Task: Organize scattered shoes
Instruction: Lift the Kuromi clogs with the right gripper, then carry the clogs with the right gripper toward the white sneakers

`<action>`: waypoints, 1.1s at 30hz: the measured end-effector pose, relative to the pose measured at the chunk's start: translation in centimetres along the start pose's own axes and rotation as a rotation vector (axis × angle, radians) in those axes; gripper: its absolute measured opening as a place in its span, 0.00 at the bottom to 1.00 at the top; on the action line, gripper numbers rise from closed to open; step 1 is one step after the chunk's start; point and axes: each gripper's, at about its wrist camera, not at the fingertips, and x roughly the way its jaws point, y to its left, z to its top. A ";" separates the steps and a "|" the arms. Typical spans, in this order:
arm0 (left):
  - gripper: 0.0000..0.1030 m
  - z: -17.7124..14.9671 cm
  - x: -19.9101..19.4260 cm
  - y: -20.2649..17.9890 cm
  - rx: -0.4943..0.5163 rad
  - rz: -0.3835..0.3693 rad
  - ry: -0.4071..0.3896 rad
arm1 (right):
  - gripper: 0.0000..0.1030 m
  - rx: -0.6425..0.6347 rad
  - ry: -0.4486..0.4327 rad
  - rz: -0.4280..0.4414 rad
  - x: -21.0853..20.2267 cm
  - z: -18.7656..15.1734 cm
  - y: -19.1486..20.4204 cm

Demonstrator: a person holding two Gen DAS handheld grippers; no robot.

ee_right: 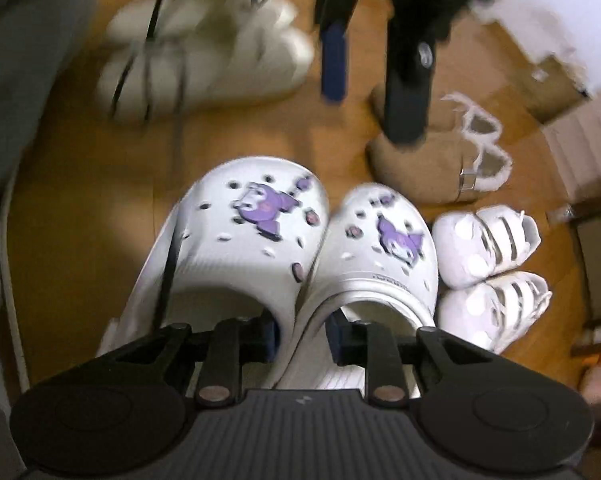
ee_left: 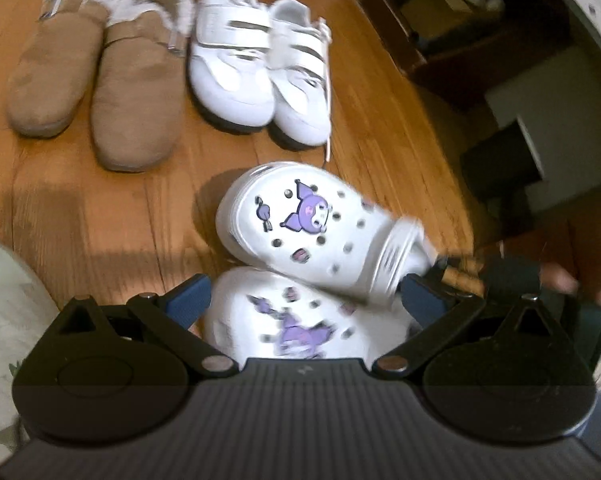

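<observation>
The right gripper (ee_right: pixel 302 338) pinches both white clogs (ee_right: pixel 312 240) by their inner walls, keeping the pair together. The left gripper (ee_left: pixel 304 300) hovers open above them, near the white sneakers (ee_left: pixel 260 68).

A room in a home, shown by a warm wooden plank floor (ee_left: pixel 100 208) with everyday footwear on it: fleece-lined tan slippers (ee_left: pixel 100 80), white strap sneakers (ee_left: pixel 256 68), white clogs with cartoon charms (ee_right: pixel 300 236), beside dark wooden furniture (ee_left: pixel 440 40).

Blurred white shoe (ee_right: pixel 204 52), near clog (ee_left: pixel 300 320) partly hidden by claw
</observation>
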 end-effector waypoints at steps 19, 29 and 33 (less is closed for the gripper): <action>1.00 -1.3 2.8 -1.7 0.046 0.051 0.049 | 0.89 2.493 0.326 0.753 4.8 -23.3 -7.8; 1.00 -1.6 4.0 -1.8 0.076 0.102 0.079 | 0.94 2.722 0.338 0.780 8.1 -24.2 -5.4; 1.00 -1.8 4.6 -1.7 0.078 0.103 0.100 | 0.91 2.723 0.341 0.650 7.4 -24.7 -6.7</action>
